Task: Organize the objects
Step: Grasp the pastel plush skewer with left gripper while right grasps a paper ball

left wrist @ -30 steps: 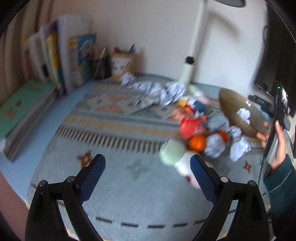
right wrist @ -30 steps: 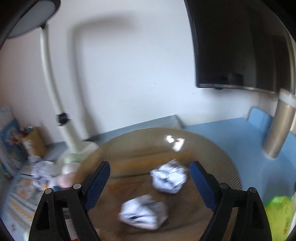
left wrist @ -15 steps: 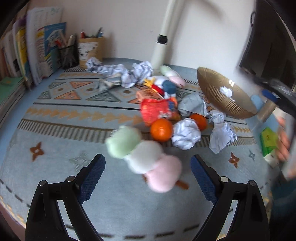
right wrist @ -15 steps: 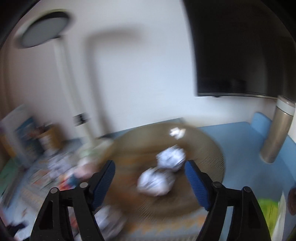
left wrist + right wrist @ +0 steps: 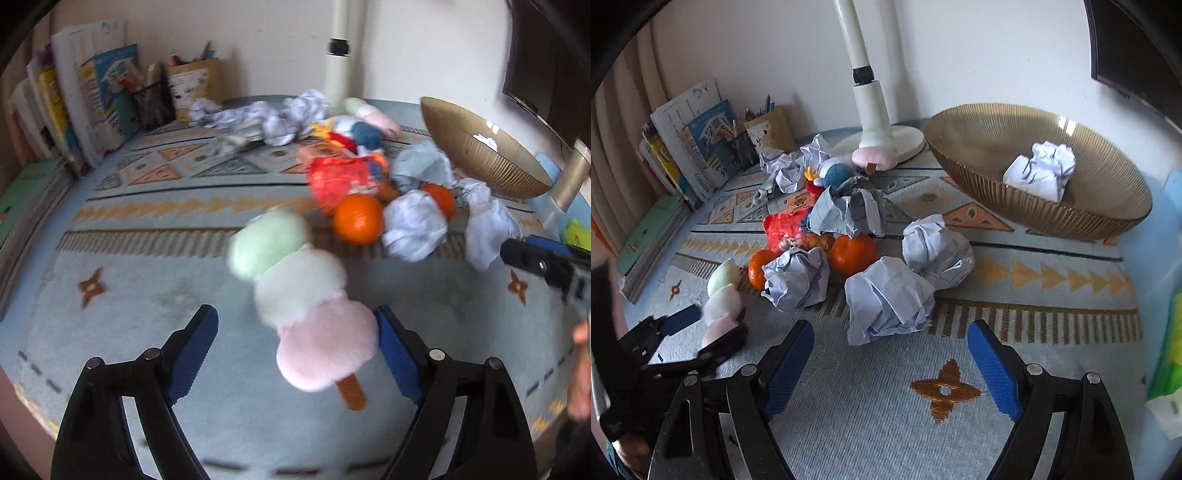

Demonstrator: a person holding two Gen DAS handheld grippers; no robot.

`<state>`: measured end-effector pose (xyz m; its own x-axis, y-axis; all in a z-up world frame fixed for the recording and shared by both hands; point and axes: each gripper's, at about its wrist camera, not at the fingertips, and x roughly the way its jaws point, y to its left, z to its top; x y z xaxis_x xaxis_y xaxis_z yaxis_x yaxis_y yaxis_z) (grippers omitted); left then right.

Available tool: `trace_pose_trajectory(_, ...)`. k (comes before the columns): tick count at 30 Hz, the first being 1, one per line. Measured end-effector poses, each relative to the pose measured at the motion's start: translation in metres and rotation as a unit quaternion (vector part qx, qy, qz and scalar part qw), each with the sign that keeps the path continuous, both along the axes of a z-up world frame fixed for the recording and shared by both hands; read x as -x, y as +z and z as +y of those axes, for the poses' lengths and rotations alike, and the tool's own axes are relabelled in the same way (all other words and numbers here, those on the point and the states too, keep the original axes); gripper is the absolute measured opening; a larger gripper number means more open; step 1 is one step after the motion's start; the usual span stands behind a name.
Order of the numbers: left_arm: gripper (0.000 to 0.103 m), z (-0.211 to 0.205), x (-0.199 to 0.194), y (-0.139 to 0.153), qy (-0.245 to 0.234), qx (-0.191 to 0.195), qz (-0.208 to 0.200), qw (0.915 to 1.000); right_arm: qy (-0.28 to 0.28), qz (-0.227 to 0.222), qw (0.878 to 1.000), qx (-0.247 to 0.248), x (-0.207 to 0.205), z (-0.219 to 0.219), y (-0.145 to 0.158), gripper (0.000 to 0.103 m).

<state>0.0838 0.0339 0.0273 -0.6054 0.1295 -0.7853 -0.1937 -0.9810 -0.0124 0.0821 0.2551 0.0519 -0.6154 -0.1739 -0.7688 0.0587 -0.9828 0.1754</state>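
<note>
A plush skewer of green, white and pink balls (image 5: 299, 291) lies on the patterned rug (image 5: 155, 206). My left gripper (image 5: 295, 314) straddles its pink end, jaws closing; the right pad is at the plush, the left pad is apart from it. In the right wrist view that left gripper (image 5: 698, 332) sits low at the left around the plush (image 5: 722, 299). My right gripper (image 5: 890, 354) hovers with its jaws opening and nothing between them, just short of a crumpled paper ball (image 5: 886, 299). A ribbed amber bowl (image 5: 1034, 210) at the right holds one paper ball (image 5: 1041, 173).
Two oranges (image 5: 853, 254), a red packet (image 5: 783, 229), more paper balls (image 5: 938, 251) and small toys (image 5: 836, 173) crowd the rug's middle. Books (image 5: 92, 92) and pen holders (image 5: 192, 88) line the back left. A lamp base (image 5: 882, 140) stands behind; a tumbler (image 5: 572, 173) stands at the right.
The left gripper came down over the plush skewer, which now lies between its fingers. The right gripper drew back from the bowl and tipped down towards the paper balls.
</note>
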Motion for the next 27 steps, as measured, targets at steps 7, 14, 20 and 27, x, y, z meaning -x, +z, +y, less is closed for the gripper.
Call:
trace_pose_trajectory(7, 0.084, -0.028, 0.002, 0.007, -0.004, -0.072, -0.025, 0.9971, -0.014, -0.026, 1.0, 0.002, 0.019, -0.008, -0.013, 0.084)
trace_pose_trajectory(14, 0.082, -0.003, 0.028, -0.007, 0.021, -0.096, -0.041, 0.9943, -0.022, -0.033, 0.999, 0.021, 0.038, -0.009, -0.018, 0.062)
trace_pose_trajectory(20, 0.044, -0.002, 0.021, -0.002, 0.001, -0.09, -0.025, 0.9956, 0.004, -0.025, 0.999, 0.036, 0.031, -0.007, -0.019, 0.049)
trace_pose_trajectory(27, 0.044, 0.018, 0.007, 0.049, -0.039, -0.107, 0.029, 0.9931, 0.02, 0.02, 0.999, 0.036, -0.006, 0.009, 0.017, 0.049)
